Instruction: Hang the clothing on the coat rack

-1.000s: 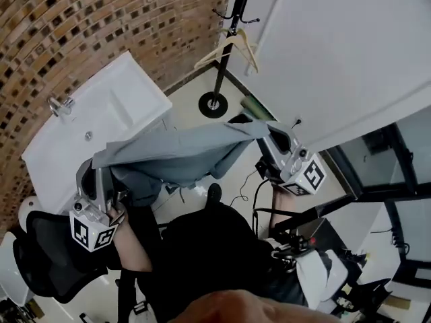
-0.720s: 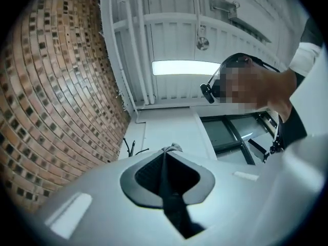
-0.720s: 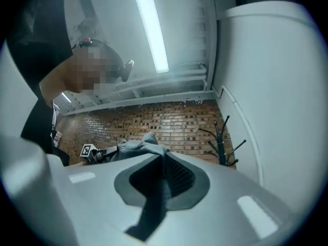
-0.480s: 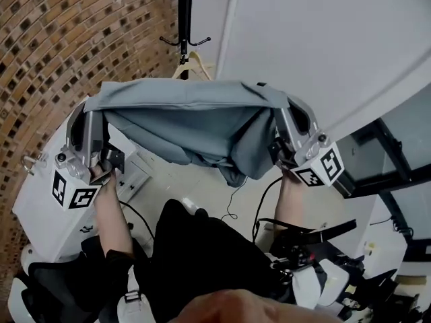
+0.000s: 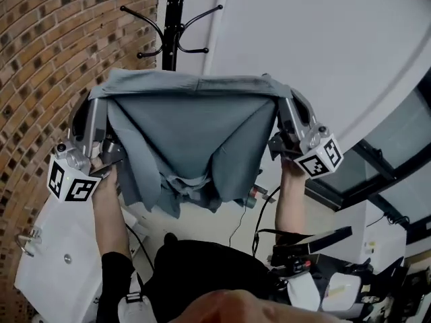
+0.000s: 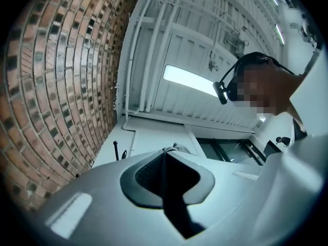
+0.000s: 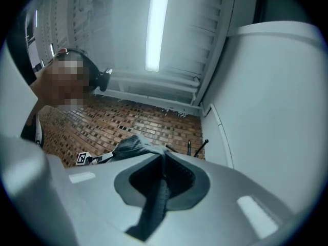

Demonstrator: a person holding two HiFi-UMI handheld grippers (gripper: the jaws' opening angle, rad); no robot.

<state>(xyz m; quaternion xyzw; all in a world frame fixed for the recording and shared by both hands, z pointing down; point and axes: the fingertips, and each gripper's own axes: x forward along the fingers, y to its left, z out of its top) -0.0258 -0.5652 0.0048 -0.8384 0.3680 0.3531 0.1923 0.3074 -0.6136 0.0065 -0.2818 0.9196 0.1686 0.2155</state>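
Jaws tight on grey clothing

Soft, even indoor light is filling my head view; the clothing is carrying only faint shading in its folds. In each gripper view a ceiling light is glaring white, fisheye distortion is curving the brick wall and blackening the corners, and my left gripper and right gripper are sitting blurred near the lens.
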